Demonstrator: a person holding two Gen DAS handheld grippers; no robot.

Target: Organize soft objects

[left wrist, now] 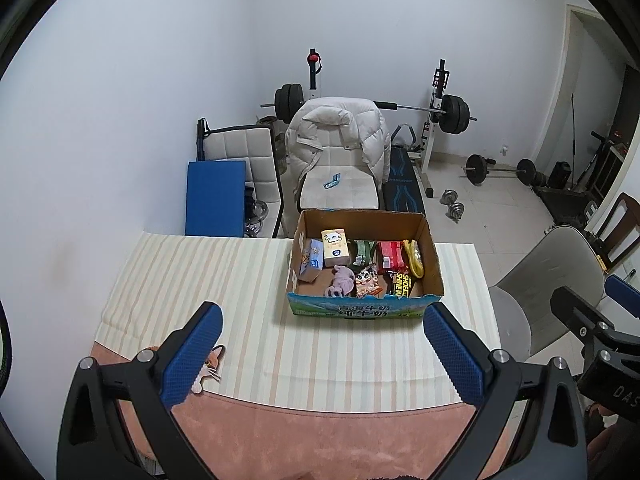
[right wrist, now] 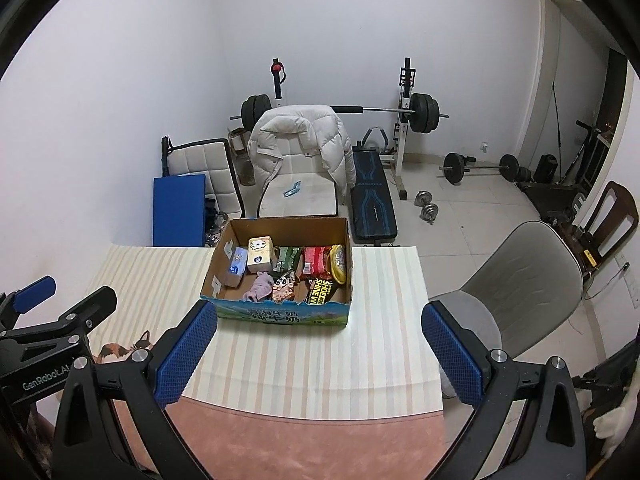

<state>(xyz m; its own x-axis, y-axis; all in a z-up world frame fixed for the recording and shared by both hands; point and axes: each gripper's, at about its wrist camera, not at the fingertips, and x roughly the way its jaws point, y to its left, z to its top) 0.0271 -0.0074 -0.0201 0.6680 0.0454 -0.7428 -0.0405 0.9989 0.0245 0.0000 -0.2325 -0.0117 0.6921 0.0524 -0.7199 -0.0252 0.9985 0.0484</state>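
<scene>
Left tool (left wrist: pixel 322 354) and right tool (right wrist: pixel 320 354) both released, empty. Ahead: cardboard box (left wrist: pixel 362 308) holding a limp lilac plush (left wrist: pixel 340 280), probably a toy; packets beside it partly hidden.

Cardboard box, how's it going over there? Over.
Both hand-held grippers open, empty. Cardboard box on striped cloth, purple plush inside. Nothing in the way.

A room in a home, used partly as a gym: a barbell on its rack (left wrist: pixel 434 110), a weight bench (right wrist: pixel 374 204) and dumbbells (right wrist: pixel 426 205) on the tiled floor (white walls all round), beside a padded chair with a puffy jacket (left wrist: pixel 338 136) and a cloth-covered table (right wrist: pixel 392 320).
</scene>
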